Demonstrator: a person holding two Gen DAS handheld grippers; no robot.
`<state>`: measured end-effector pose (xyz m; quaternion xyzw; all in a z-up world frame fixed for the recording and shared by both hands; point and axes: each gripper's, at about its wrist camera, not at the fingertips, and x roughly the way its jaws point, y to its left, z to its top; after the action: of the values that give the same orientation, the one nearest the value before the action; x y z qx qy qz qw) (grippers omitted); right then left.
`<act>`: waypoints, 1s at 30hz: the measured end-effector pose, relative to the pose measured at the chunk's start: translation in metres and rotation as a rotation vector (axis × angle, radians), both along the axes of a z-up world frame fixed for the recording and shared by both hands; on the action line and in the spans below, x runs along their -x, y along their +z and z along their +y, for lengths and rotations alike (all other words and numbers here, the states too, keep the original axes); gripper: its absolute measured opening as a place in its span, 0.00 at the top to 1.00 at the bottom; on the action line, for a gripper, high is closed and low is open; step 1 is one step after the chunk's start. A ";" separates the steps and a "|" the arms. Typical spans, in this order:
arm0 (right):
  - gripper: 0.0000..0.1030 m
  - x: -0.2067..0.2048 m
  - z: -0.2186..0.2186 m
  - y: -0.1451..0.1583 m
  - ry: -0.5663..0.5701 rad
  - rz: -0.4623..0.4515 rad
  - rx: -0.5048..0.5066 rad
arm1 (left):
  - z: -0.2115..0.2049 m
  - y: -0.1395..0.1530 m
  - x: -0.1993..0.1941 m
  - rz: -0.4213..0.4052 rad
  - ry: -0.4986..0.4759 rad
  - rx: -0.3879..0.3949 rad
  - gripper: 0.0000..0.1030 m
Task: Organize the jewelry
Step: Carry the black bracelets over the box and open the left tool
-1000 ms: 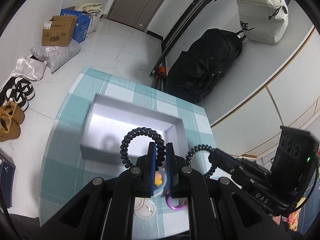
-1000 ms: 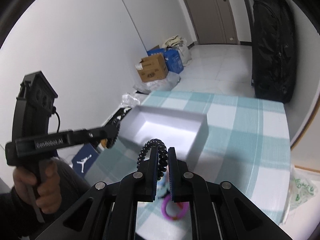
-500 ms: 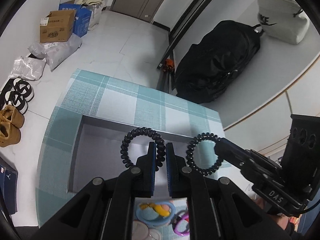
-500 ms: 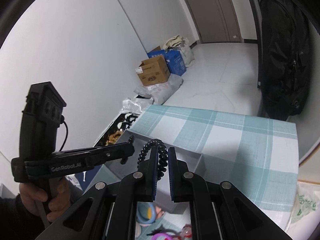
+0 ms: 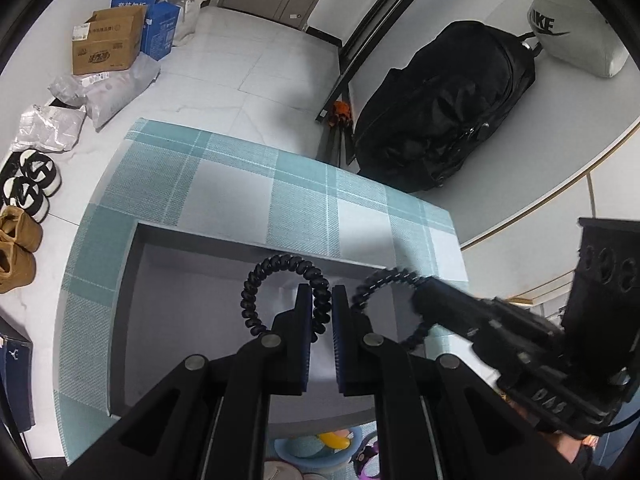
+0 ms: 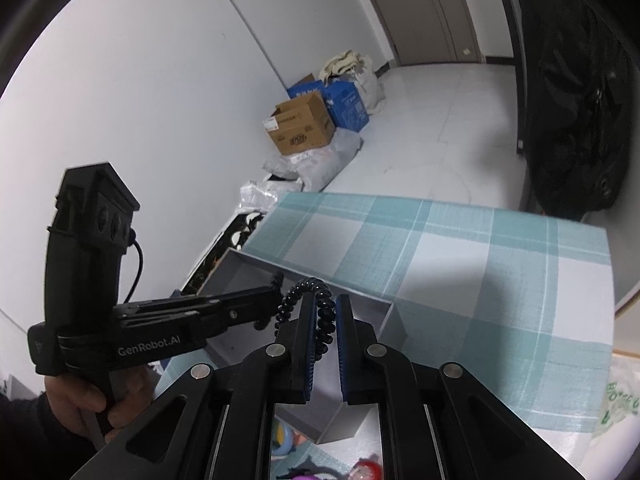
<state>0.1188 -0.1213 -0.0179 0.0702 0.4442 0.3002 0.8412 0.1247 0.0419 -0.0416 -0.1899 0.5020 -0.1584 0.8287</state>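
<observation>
Two black coil hair ties, one gripped in each tong: left gripper [image 5: 321, 294] holds left hair tie [image 5: 256, 280], right gripper [image 6: 322, 302] holds right hair tie [image 6: 326, 320], above one gray box [image 5: 168, 320].

Open box [image 5: 168, 320] on the table [image 5: 240, 184], cardboard boxes [image 5: 108, 46] on the floor [image 5: 248, 60] behind, backpack [image 5: 440, 120] right.

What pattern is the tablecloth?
The tablecloth is a teal and white plaid, clearest in the right wrist view.
</observation>
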 end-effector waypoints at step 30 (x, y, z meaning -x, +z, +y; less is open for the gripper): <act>0.02 0.057 -0.009 0.045 -0.041 -0.237 0.039 | 0.006 0.032 0.049 -0.177 0.069 -0.151 0.51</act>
<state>0.0617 -0.1304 0.0267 0.0269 0.3461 0.2803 0.8950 0.0753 0.0479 -0.0099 -0.1292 0.4305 -0.1079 0.8868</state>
